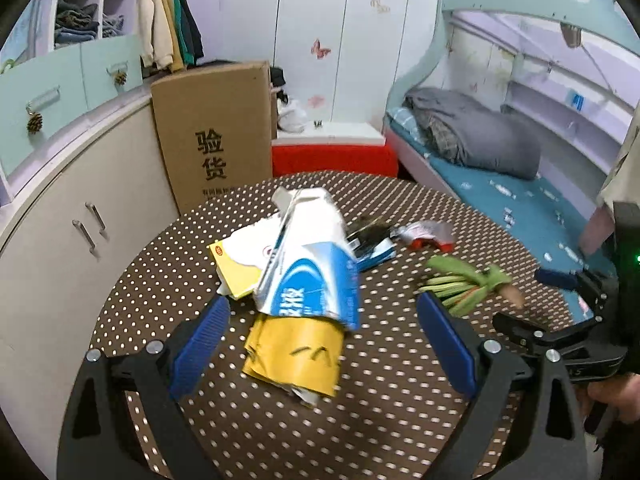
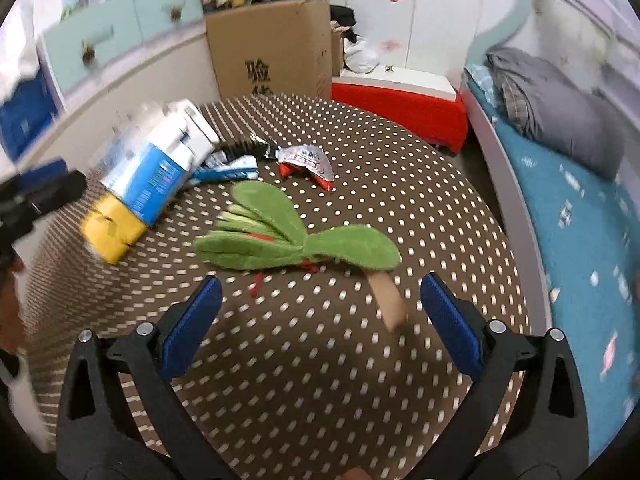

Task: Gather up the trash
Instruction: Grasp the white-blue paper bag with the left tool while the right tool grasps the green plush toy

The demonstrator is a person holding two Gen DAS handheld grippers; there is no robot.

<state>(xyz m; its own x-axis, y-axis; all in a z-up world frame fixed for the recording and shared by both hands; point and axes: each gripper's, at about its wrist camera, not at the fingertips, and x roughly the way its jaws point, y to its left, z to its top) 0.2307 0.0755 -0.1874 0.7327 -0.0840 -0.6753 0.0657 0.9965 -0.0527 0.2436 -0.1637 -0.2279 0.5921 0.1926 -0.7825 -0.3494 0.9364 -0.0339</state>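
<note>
A crushed blue-and-white carton (image 1: 310, 268) lies on flattened yellow packaging (image 1: 294, 354) on the round polka-dot table (image 1: 400, 400). My left gripper (image 1: 322, 344) stands open, its blue pads either side of this pile. A green felt leaf piece (image 2: 296, 240) with a tan stem (image 2: 388, 300) lies just ahead of my open right gripper (image 2: 320, 320), nothing between its fingers. A red-and-silver wrapper (image 2: 306, 162) and a blue-white packet (image 2: 228, 172) lie farther back. The carton (image 2: 156, 172) shows at left in the right wrist view.
A tall cardboard box (image 1: 218, 132) and a red-and-white chest (image 1: 334, 152) stand behind the table. Cabinets (image 1: 60, 240) run along the left. A bed with a blue sheet (image 1: 520, 200) and grey duvet is at the right.
</note>
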